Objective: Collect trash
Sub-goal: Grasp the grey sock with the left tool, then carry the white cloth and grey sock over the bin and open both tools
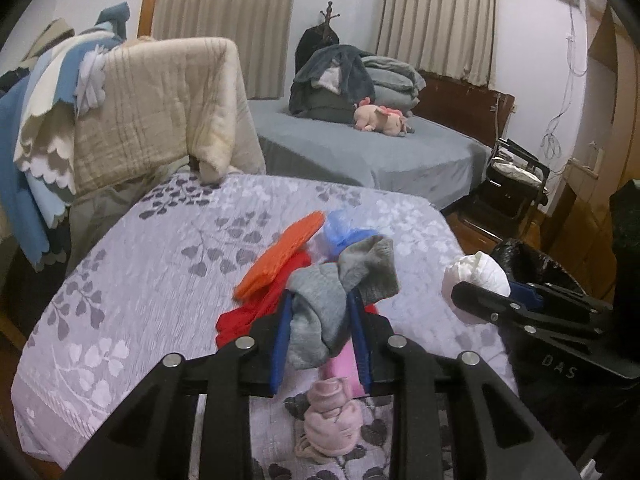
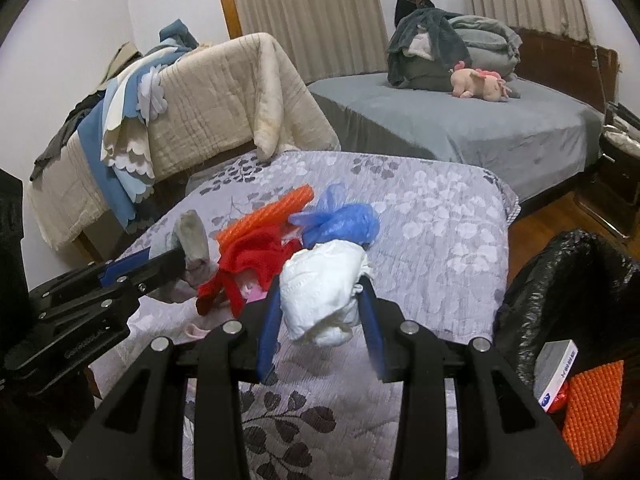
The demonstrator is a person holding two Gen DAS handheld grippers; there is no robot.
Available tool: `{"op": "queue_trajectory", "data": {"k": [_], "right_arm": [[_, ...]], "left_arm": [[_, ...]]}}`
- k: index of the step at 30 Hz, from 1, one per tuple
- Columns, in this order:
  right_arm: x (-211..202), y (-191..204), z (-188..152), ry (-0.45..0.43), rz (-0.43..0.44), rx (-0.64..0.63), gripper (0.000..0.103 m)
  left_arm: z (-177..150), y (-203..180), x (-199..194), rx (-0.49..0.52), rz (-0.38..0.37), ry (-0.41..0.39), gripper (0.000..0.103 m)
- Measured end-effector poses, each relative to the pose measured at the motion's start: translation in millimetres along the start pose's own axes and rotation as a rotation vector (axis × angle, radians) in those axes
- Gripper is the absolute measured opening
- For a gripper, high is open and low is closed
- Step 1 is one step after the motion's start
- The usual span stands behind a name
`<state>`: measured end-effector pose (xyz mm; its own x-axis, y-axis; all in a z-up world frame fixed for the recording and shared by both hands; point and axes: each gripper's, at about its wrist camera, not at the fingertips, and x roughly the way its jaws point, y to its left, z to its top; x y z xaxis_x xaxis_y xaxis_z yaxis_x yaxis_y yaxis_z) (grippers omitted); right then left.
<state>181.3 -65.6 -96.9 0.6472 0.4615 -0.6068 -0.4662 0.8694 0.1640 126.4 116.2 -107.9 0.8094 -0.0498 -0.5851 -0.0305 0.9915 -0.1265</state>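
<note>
My left gripper (image 1: 320, 312) is shut on a grey sock (image 1: 340, 292), lifted above the floral bedspread (image 1: 160, 272). From the right wrist view the same gripper (image 2: 176, 264) comes in from the left with the sock (image 2: 192, 248). My right gripper (image 2: 320, 304) is shut on a crumpled white paper wad (image 2: 324, 288), also off the bed; in the left wrist view it (image 1: 476, 296) holds the wad (image 1: 476, 276) at the right. On the bed lie an orange mesh piece (image 2: 264, 212), a red cloth (image 2: 248, 264), a blue plastic bag (image 2: 340, 224) and a pink sock (image 1: 332, 412).
A black-lined trash bin (image 2: 568, 288) stands right of the bed, holding a small box (image 2: 556, 372) and an orange mesh piece (image 2: 592, 412). Quilts drape a footboard (image 2: 208, 100) at the left. A second bed (image 2: 460, 120) with folded blankets and a pink plush toy (image 2: 480, 84) lies beyond.
</note>
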Motion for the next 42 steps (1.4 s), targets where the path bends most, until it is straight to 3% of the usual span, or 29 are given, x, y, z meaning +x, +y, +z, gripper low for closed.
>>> {"op": "queue_trajectory", "data": {"k": [18,42], "right_arm": [[-70.7,-42.4,-0.4,-0.069,-0.111,0.031,0.036],[-165.5,-161.2,-41.7,-0.114,-0.409,0.158,0.036]], "left_arm": [[16.9,-60.1,-13.2,0.062,-0.078,-0.033,0.028],[14.6,-203.2,12.3,0.195,-0.349,-0.010,0.028]]}}
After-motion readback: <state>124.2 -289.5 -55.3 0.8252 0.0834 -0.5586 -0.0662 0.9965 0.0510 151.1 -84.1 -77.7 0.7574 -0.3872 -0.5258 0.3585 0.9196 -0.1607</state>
